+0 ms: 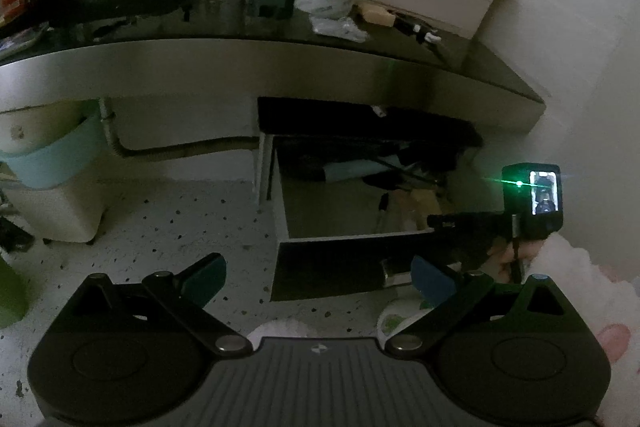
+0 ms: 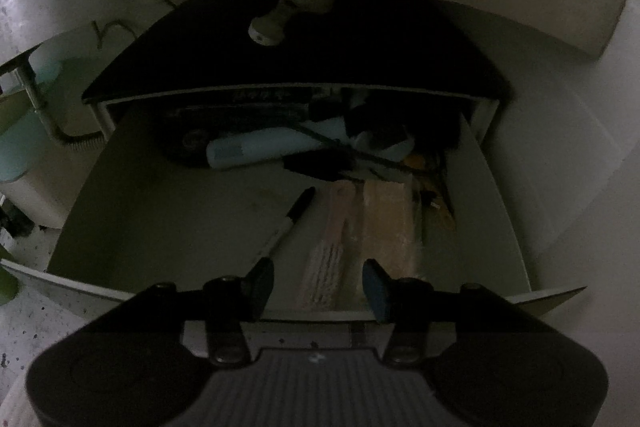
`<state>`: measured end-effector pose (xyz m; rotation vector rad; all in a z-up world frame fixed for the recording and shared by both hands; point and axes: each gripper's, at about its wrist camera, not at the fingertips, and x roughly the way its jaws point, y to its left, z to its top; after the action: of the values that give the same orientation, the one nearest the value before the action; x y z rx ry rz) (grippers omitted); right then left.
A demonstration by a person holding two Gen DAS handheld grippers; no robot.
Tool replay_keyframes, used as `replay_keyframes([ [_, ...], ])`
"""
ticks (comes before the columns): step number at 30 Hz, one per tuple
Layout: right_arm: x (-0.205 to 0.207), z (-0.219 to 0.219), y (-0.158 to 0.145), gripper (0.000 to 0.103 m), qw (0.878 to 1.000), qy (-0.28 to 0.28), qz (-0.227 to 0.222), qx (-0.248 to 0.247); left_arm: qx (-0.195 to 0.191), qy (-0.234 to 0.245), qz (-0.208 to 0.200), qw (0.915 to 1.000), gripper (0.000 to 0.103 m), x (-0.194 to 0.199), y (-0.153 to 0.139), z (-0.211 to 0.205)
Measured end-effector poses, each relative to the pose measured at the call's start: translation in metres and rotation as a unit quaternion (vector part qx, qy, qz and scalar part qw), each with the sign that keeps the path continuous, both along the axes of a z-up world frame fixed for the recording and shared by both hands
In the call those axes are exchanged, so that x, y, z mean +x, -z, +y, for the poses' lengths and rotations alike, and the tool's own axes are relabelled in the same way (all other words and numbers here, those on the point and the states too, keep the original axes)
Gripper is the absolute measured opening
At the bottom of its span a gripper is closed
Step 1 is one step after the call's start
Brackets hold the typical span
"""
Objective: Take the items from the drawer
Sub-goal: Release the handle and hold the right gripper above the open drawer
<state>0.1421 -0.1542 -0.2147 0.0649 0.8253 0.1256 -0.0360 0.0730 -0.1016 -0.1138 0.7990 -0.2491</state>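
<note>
Because the drawer (image 2: 168, 211) stands pulled out across the middle of the right wrist frame, its marker (image 2: 290, 223) and packets (image 2: 384, 223) lie exposed. The right gripper (image 2: 318, 285) hovers low over them, tongs wide and empty. At the bottom of its own frame, the left gripper (image 1: 316, 279) waits wide and empty too, likely to receive.

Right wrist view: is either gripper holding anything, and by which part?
Nothing is held. The right gripper hangs open over the open drawer, above the marker; the left gripper is open too.
</note>
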Motion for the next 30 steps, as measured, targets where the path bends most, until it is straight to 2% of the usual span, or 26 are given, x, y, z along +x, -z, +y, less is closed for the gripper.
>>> replay_keyframes([
  [11, -0.008, -0.002, -0.003, 0.045, 1.000, -0.005, -0.012, 0.001, 0.005, 0.009, 0.008, 0.9999, 0.100, 0.002, 0.004, -0.008],
  [30, -0.014, -0.003, -0.007, 0.044, 1.000, -0.010, -0.002, 0.004, 0.001, 0.009, 0.012, 0.9999, 0.100, 0.006, 0.005, -0.009],
])
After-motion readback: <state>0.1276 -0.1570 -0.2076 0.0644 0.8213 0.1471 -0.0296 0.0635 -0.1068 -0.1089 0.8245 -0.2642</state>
